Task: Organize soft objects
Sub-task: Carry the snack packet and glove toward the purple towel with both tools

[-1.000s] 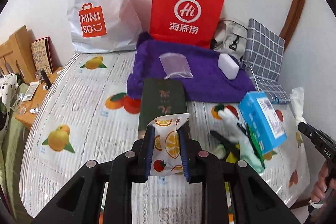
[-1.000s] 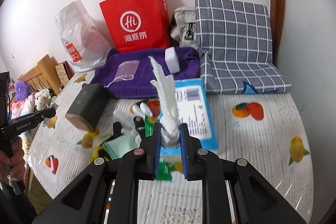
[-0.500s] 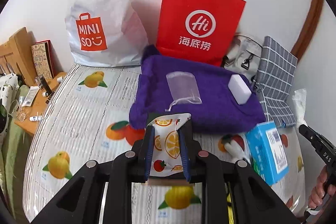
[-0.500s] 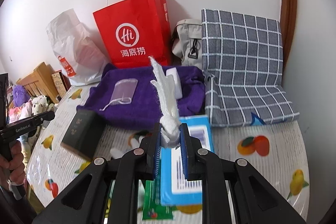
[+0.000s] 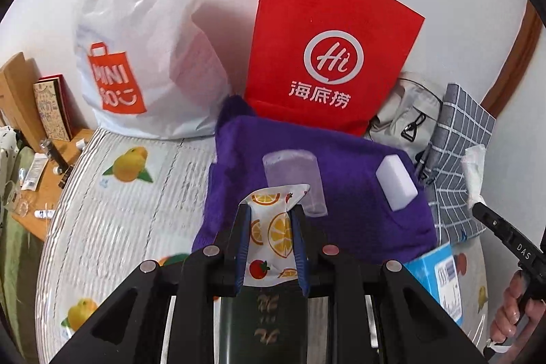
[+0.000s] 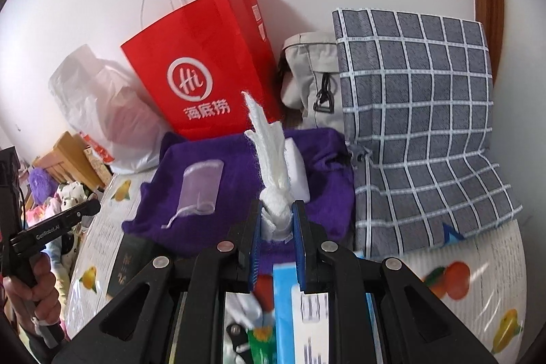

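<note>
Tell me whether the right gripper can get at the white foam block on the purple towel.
Probably not yet: the right gripper is shut on a white cotton wad, though the white foam block lies uncovered on the purple towel.

The red paper bag (image 5: 327, 50) reads "Hi 海底捞", the white plastic bag (image 5: 136, 33) "MINISO".

Bright, even daylight; fisheye bending and dark vignette; blurred near edges.

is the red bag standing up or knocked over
Standing up. The red bag leans against the wall behind the purple towel, handles pointing up. Whether it holds anything cannot be told.
</note>
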Demonstrator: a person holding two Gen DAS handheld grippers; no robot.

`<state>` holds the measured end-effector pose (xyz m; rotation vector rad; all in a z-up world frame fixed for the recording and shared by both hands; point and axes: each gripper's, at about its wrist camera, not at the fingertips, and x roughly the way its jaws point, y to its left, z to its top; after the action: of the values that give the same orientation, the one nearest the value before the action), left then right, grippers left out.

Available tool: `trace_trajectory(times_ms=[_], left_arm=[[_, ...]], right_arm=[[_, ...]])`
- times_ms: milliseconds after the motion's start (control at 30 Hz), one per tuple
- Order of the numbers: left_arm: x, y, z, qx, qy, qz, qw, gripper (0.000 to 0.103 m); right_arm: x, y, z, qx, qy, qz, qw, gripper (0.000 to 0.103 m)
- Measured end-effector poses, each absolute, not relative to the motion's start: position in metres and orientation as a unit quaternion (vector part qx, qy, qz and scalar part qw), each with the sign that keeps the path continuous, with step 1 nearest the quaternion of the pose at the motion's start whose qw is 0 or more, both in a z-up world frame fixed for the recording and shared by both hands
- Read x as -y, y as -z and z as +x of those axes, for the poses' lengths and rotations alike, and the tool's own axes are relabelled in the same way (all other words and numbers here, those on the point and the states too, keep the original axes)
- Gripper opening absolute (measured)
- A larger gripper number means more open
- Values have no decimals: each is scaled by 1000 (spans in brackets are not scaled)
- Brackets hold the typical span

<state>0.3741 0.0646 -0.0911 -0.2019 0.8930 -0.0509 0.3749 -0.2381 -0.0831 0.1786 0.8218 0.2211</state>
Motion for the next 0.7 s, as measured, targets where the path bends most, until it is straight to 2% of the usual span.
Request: trace_trajectory(times_ms=[267,700], left_arm=[[-58,108,417,-449,23,-93,888,23],[-57,153,464,-497,18,-97,862,23]], right_arm=[[239,95,415,-407,-90,76,906,17],[254,175,455,-504,-71,101,855,17]])
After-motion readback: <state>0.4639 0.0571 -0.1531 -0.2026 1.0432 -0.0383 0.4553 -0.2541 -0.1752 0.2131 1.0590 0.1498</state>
